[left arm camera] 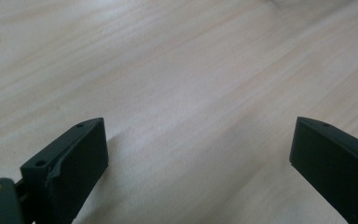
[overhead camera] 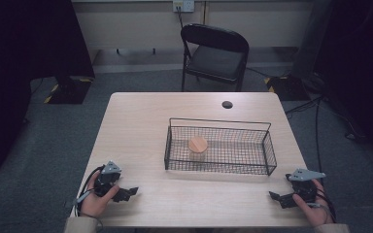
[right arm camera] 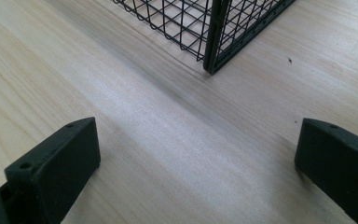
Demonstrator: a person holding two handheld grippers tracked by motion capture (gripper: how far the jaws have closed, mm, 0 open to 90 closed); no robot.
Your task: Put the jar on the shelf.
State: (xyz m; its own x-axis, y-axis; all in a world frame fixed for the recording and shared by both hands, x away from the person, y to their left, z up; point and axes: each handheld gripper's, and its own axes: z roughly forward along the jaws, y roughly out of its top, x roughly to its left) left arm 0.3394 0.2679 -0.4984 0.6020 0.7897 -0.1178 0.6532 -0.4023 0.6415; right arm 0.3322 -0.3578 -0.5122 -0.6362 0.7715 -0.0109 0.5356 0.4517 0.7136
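A round wooden-lidded jar [overhead camera: 197, 147] sits left of centre inside the wire basket [overhead camera: 267, 162] mid-desk. Both claws rest near the desk's near edge, jaws apart and empty. The jar lies far-right of the left claw [overhead camera: 128, 192], which I judge nearer than the right claw [overhead camera: 278, 198].

Lab or office: folding chair [overhead camera: 215, 54] (black), carpet [overhead camera: 43, 145], wall socket [overhead camera: 183, 6]

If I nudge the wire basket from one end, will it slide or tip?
The wire basket is low, wide and flat on the table, so it would probably slide, not tip. Its open mesh suggests lightness. The wooden-lidded jar inside might shift.
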